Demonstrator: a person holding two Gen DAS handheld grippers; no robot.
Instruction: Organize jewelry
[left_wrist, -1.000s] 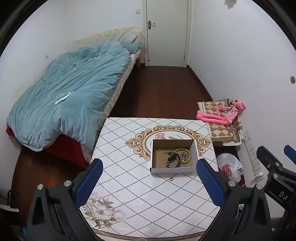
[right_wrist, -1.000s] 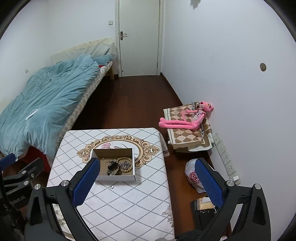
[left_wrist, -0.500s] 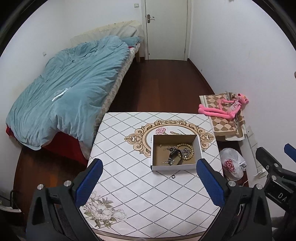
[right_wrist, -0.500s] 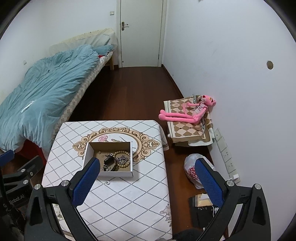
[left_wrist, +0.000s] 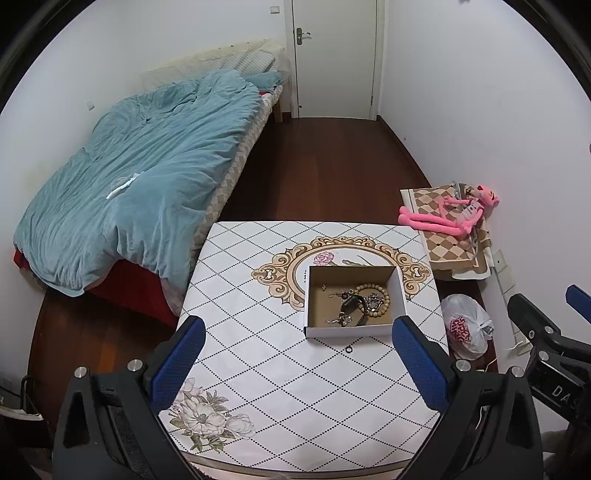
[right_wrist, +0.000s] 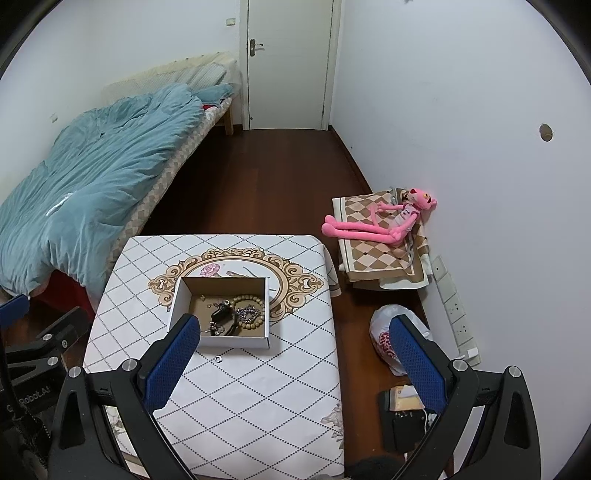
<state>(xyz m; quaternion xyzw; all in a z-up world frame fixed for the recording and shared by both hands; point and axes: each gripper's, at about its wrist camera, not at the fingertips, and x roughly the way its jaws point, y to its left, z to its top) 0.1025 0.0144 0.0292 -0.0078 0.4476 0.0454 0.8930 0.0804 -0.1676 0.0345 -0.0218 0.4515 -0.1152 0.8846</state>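
An open cardboard box (left_wrist: 400, 291) stands on the patterned table (left_wrist: 258, 354); it also shows in the right wrist view (right_wrist: 177, 302). Inside lie a wooden bead bracelet (left_wrist: 384, 295), a dark watch-like piece (left_wrist: 352, 305) and tangled chains (left_wrist: 338, 320). A small ring (left_wrist: 348, 349) lies on the table in front of the box, also in the right wrist view (right_wrist: 218, 357). My left gripper (left_wrist: 293, 354) is open and empty, high above the table's near side. My right gripper (right_wrist: 293, 354) is open and empty, above the table's right edge.
A bed with a blue duvet (left_wrist: 140, 184) lies left of the table. A pink plush toy (right_wrist: 384, 221) rests on folded checked cloth by the right wall. A white plastic bag (right_wrist: 388, 332) and a dark object (right_wrist: 404, 421) sit on the floor. A white door (left_wrist: 332, 55) is at the back.
Both grippers have risen and tilted, so the table and box sit lower and nearer in both views. The box's contents and the ring have not moved.
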